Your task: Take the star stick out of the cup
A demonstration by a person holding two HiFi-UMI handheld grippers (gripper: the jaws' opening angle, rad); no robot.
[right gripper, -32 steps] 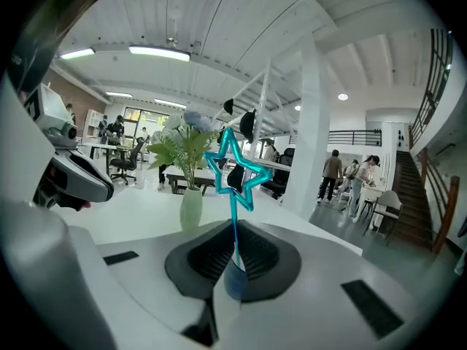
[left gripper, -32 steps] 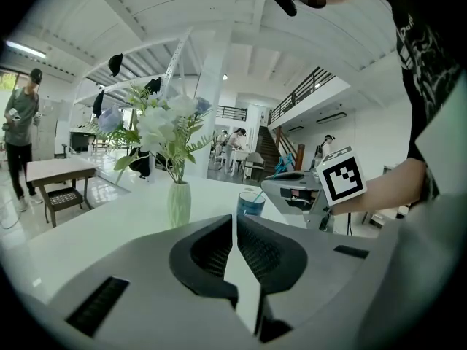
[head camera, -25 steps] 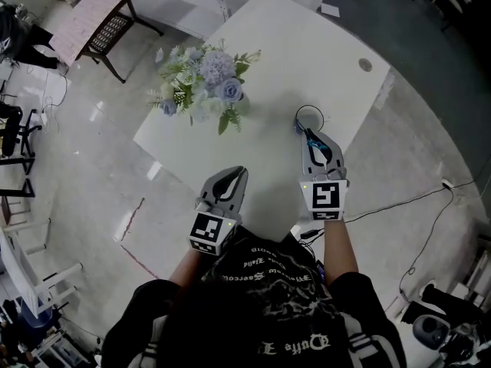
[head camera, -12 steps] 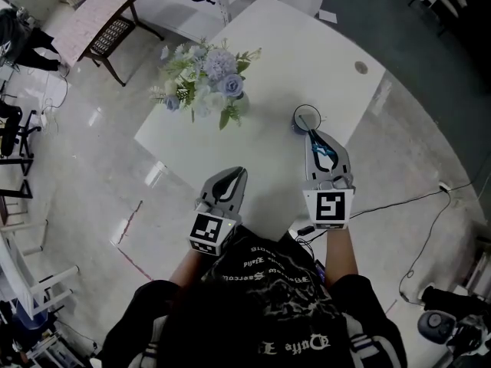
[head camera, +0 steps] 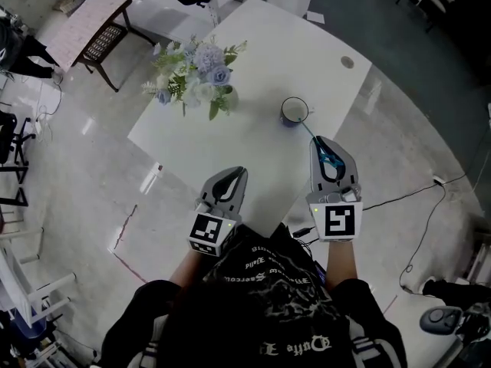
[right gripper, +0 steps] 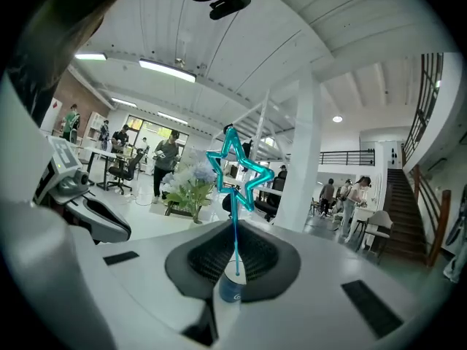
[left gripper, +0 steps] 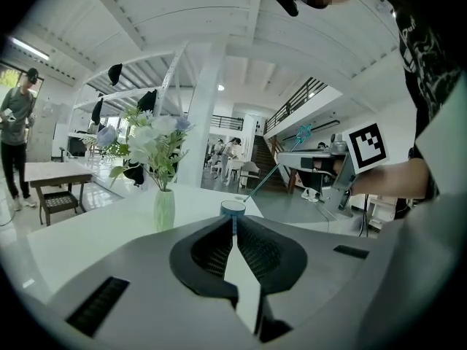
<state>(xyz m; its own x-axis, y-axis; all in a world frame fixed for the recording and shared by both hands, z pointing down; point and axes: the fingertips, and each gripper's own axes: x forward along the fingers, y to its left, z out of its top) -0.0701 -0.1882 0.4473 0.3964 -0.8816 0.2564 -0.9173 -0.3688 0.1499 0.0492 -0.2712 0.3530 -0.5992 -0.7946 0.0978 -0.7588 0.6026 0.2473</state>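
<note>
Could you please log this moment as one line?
right gripper: shut on star stick | stick end: near cup | left gripper: shut, empty

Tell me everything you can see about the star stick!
The star stick is a thin, shiny teal rod, plastic-looking, topped with an open five-point star outline. The right gripper is shut on the rod below the star and holds it slanted over the white table. Its bottom tip is at the rim of the blue cup; I can't tell if it's out.
</note>
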